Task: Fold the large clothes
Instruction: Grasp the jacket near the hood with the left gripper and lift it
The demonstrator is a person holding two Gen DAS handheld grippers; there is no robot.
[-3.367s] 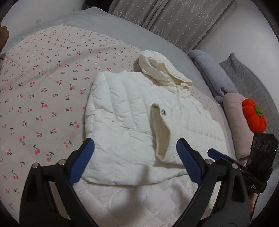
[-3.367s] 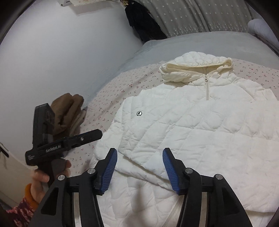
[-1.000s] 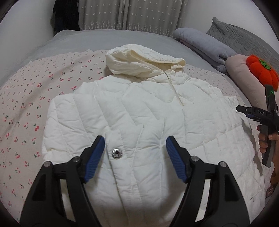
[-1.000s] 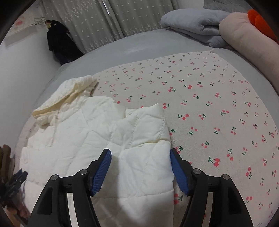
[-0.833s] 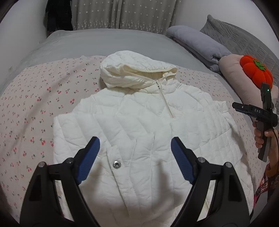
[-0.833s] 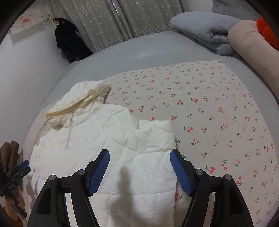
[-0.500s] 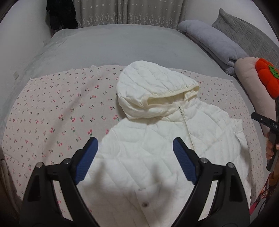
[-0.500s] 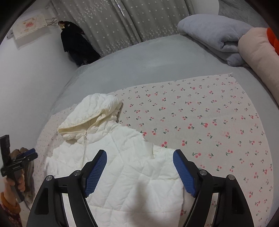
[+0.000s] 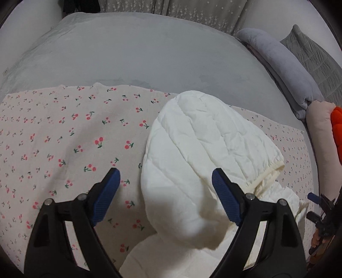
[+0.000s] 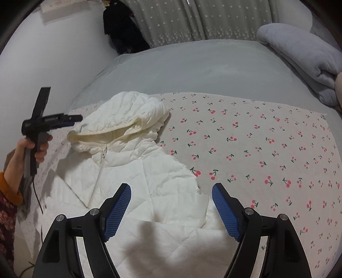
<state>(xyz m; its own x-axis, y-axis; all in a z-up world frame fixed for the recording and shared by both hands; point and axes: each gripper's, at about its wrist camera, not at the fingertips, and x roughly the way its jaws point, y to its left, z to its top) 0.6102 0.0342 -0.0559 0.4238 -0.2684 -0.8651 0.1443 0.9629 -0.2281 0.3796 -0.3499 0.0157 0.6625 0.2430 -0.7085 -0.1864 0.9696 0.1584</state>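
Observation:
A white quilted hooded jacket lies front up on a cherry-print sheet, sleeves folded in over the body, zipper running down from the hood. In the left wrist view the hood fills the middle. My left gripper is open and empty, hovering over the hood's left side. My right gripper is open and empty above the jacket's right shoulder. The left gripper also shows in the right wrist view, held in a hand beside the hood.
The sheet lies on a grey bed. A folded grey blanket and a pink pillow with an orange plush lie at the right. Curtains and dark hanging clothes stand behind.
Both grippers have moved up along the jacket from its lower body toward the hood. They stay open and empty. The jacket has not moved.

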